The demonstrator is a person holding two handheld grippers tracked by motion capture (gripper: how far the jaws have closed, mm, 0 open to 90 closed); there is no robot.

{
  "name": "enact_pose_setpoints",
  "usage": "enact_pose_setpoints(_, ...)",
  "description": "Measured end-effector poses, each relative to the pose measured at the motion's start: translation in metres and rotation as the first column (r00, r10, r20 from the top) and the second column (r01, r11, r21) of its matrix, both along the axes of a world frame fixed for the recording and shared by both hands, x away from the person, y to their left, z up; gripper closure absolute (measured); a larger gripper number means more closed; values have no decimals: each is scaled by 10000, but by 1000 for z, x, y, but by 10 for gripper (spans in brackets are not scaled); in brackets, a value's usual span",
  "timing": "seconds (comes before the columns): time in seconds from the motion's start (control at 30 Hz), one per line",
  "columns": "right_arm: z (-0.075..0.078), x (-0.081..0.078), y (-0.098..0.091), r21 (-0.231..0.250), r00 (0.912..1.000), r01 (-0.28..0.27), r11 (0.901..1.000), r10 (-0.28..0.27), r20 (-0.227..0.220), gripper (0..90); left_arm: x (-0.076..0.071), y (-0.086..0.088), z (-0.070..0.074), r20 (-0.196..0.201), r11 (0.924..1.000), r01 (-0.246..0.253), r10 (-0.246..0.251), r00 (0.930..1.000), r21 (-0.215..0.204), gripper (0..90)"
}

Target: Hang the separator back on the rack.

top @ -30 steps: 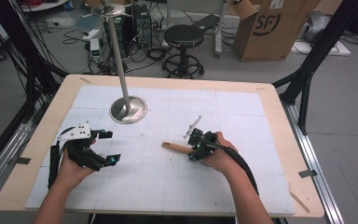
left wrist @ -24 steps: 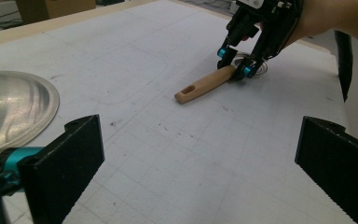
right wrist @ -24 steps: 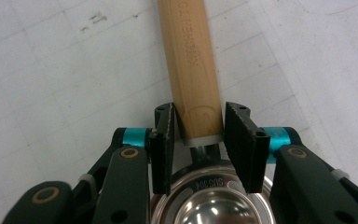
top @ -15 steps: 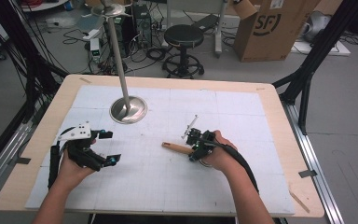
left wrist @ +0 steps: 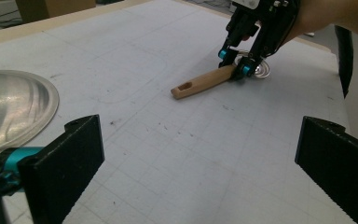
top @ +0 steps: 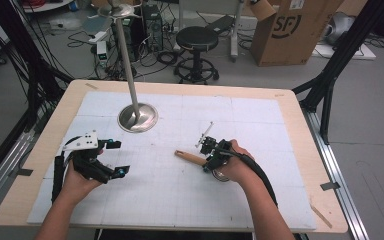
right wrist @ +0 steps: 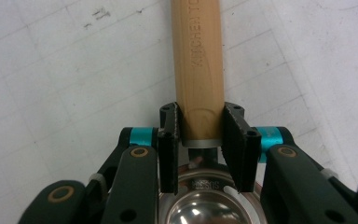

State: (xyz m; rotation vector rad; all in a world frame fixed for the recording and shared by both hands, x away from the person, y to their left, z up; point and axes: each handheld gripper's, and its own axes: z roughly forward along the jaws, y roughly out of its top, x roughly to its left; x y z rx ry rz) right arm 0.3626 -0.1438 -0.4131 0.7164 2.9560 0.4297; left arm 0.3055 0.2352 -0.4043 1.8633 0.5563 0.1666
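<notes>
Two grippers work over the white tabletop (top: 180, 200). The right gripper (right wrist: 199, 135) has been closing its fingers (right wrist: 168, 140) and now pinches the ladle (left wrist: 200, 83) at the inner end of its wooden handle, just ahead of the steel bowl. The ladle lies flat near the tabletop's middle, handle pointing toward the left gripper (top: 114, 157). That gripper's fingers (left wrist: 65, 172) stand wide apart with nothing between them, well apart from the ladle. A steel stand (top: 137, 117) rises from its round base behind the left gripper.
</notes>
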Motion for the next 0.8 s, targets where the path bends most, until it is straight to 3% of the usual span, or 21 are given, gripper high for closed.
enact_pose_setpoints(0.23, 2, 0, -1, 121, 10000, 67, 9999, -67, -32, 695, 0, 1, 0, 0, 10000, -19, 19, 10000, -30, 18)
enact_pose_setpoints(0.57, 13, -1, -8, 878, 9997, 227, 9959, -233, 52, 697, 0, 1, 0, 6, 10000, -22, 22, 10000, -13, 18)
enact_pose_setpoints(0.8, 28, -3, -17, 2051, 9990, 354, 9781, -402, 193, 697, 0, 0, 0, -18, 10000, 2, -2, 10000, 10, 18)
